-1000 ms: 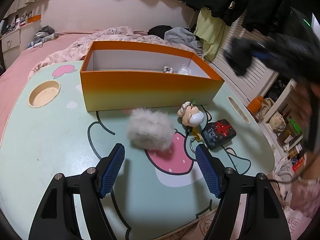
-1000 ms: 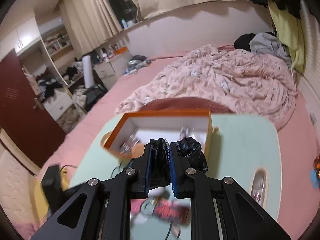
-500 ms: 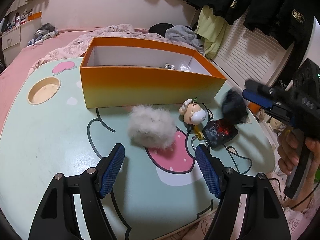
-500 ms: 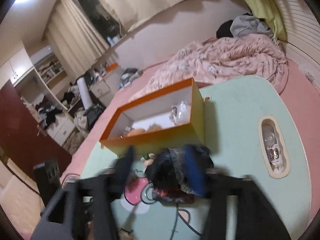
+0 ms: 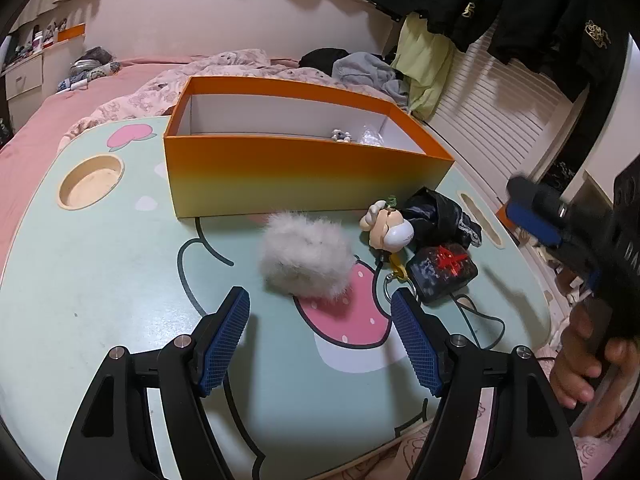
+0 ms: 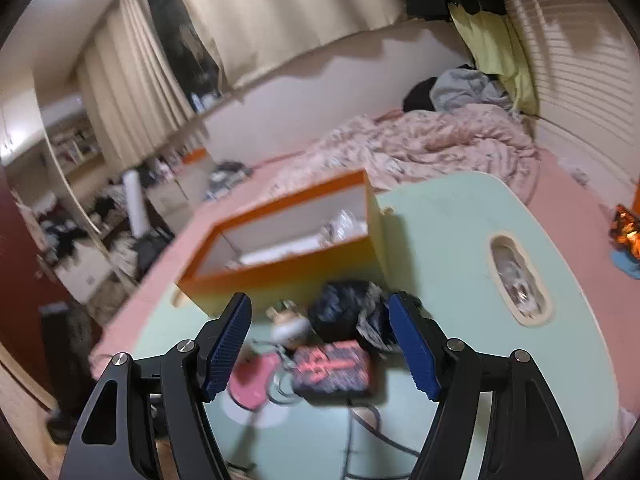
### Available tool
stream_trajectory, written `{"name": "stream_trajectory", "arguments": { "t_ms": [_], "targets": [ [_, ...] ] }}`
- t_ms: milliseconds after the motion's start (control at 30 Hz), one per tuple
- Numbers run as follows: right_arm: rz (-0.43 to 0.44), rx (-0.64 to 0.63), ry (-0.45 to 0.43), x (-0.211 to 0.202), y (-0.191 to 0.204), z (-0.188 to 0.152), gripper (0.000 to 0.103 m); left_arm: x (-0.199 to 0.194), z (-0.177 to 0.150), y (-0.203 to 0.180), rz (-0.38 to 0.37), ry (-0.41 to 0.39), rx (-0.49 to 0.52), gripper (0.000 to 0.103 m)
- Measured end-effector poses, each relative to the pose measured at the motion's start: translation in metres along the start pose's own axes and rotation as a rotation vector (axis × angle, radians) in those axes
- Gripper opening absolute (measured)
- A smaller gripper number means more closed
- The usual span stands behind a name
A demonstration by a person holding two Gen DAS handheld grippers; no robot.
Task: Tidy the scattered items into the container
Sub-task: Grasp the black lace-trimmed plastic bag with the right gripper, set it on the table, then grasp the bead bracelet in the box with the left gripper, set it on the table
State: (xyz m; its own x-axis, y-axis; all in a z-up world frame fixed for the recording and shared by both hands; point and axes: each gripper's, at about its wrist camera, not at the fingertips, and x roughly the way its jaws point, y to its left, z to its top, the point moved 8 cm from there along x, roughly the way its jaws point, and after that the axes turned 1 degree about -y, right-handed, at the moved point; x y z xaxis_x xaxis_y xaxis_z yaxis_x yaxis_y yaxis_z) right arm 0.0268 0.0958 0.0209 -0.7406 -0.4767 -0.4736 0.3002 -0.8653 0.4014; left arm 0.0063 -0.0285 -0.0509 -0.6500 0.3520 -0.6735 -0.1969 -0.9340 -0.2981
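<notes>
The orange box (image 5: 304,176) stands at the back of the mint table (image 5: 100,272). In front of it lie a white fluffy ball (image 5: 304,258), a cartoon figure keychain (image 5: 388,228), a crumpled black bundle (image 5: 436,212) and a black pouch with a red mark (image 5: 442,268). My left gripper (image 5: 318,296) hovers open just short of the fluffy ball. My right gripper (image 6: 319,300) has its jaws opening, nothing between the pads. The black bundle (image 6: 344,312) lies on the table beyond its fingertips, beside the box (image 6: 288,276) and behind the pouch (image 6: 332,368).
Small trinkets (image 5: 340,136) sit in the box's far right corner. The table has a round cup hole (image 5: 91,182) at left and a slot (image 6: 518,280) at right. A person's hand (image 5: 580,364) holds the right gripper (image 5: 536,216). A bed with a pink quilt (image 6: 432,148) lies behind.
The right gripper opened and came down, and the black bundle it held now lies on the table beside the box. The left gripper has not moved.
</notes>
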Motion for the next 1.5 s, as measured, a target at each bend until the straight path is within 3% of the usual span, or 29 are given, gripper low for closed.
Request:
{"name": "stream_trajectory", "arguments": {
  "t_ms": [167,433,600,767,900,1033,1167,1267,1300,1367,1433,1500],
  "targets": [
    [-0.129,-0.073,0.111,0.017,-0.001,-0.021,0.071,0.001,-0.001,0.001,0.006,0.005,-0.006,0.073],
    [-0.132,-0.084,0.143,0.024,-0.004,-0.032,0.071,-0.001,0.0,0.003,0.012,-0.003,-0.007,0.073],
    [-0.125,-0.075,0.135,0.023,-0.005,-0.028,0.071,-0.014,0.013,0.007,0.028,-0.049,0.006,0.073],
    [-0.116,-0.072,0.12,0.019,-0.003,-0.027,0.069,-0.034,0.05,0.012,0.058,-0.108,0.024,0.073],
    [-0.105,-0.069,0.116,0.017,-0.002,-0.026,0.069,-0.042,0.105,0.011,0.054,-0.131,0.032,0.073],
    [-0.1,-0.066,0.12,0.018,-0.002,-0.026,0.069,-0.009,0.147,0.006,0.052,-0.024,0.014,0.073],
    [-0.095,-0.059,0.126,0.019,-0.002,-0.027,0.069,0.053,0.159,-0.008,0.045,0.139,0.017,0.072],
    [-0.092,-0.048,0.132,0.019,-0.003,-0.029,0.069,0.096,0.156,-0.023,0.006,0.244,0.008,0.061],
    [-0.091,-0.046,0.132,0.019,-0.003,-0.029,0.069,0.11,0.155,-0.024,0.033,0.274,0.006,0.053],
    [-0.091,-0.047,0.132,0.019,-0.003,-0.029,0.069,0.133,0.151,-0.023,0.098,0.323,0.009,0.049],
    [-0.09,-0.046,0.13,0.018,-0.004,-0.028,0.069,0.144,0.148,-0.027,0.091,0.344,0.007,0.048],
    [-0.087,-0.04,0.133,0.019,-0.005,-0.029,0.069,0.152,0.147,-0.029,0.113,0.347,0.012,0.037]
  ]
}}
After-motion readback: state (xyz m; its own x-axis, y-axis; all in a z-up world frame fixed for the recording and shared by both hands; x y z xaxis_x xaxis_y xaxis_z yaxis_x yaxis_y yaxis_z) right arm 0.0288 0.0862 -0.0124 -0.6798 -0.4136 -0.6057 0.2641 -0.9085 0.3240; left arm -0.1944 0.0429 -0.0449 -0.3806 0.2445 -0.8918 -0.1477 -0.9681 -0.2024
